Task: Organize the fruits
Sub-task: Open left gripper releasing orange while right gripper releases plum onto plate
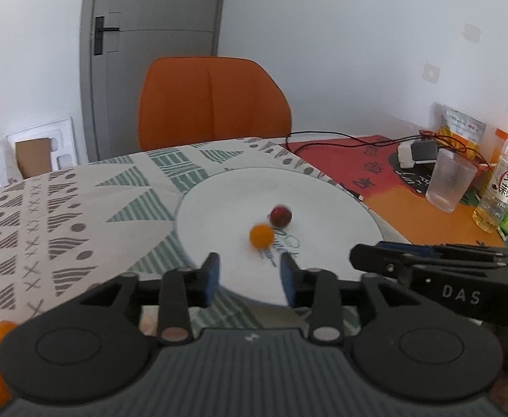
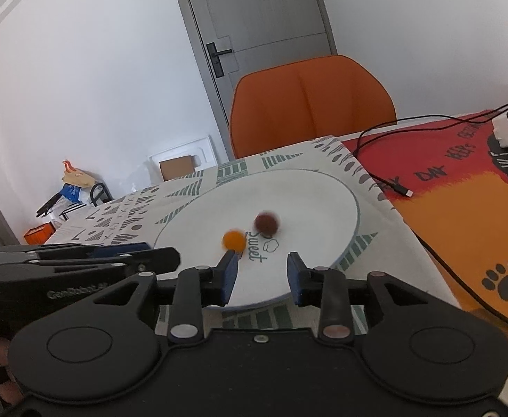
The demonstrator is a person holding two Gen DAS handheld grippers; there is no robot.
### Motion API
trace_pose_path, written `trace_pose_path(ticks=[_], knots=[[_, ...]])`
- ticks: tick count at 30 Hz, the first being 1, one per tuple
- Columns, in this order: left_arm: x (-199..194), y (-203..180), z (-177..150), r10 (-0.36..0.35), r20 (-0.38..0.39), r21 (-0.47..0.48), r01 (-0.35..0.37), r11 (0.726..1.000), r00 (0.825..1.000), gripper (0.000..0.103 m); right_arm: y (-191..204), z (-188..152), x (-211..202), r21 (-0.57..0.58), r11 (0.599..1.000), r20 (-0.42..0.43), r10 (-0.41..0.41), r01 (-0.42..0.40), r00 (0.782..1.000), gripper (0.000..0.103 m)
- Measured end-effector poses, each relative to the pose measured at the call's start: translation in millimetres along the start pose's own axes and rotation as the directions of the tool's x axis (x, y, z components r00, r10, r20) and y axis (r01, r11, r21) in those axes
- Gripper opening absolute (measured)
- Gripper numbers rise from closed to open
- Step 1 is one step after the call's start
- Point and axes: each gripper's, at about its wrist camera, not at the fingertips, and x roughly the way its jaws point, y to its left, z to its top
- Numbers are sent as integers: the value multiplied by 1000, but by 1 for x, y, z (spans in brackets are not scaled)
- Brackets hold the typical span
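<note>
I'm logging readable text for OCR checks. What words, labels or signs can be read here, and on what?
"DAS": side of the right gripper.
"Sweet": white plate, in dark script.
Red Chinese characters in a circle: label of the bottle; too blurred to transcribe.
Lettering on the red-orange mat: too distorted to read.
Embossed brand on the left gripper: illegible.
Print on the snack bag: too small.

A white plate (image 1: 323, 187) with dark "Sweet" lettering carries an orange fruit (image 1: 261, 235) and a dark red fruit (image 1: 281, 215). The cloth (image 1: 62, 215) is cream with green and grey triangles, dots and crosses. The mat (image 2: 462, 187) is red and orange with black paw prints. The chair (image 1: 212, 100) is orange.
</note>
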Motion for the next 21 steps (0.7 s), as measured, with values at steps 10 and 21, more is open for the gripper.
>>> trace_pose_path(ticks=[10,21], knots=[[-41,23,-10,79,52,-35,-78,996,995,82,14,-4,-10,-21,1000,17,-3,3,1000,62],[-87,58,-24,178,94,-119,-167,979,979,95,25,-10,-20,47,999,37,-8,7,999,103]])
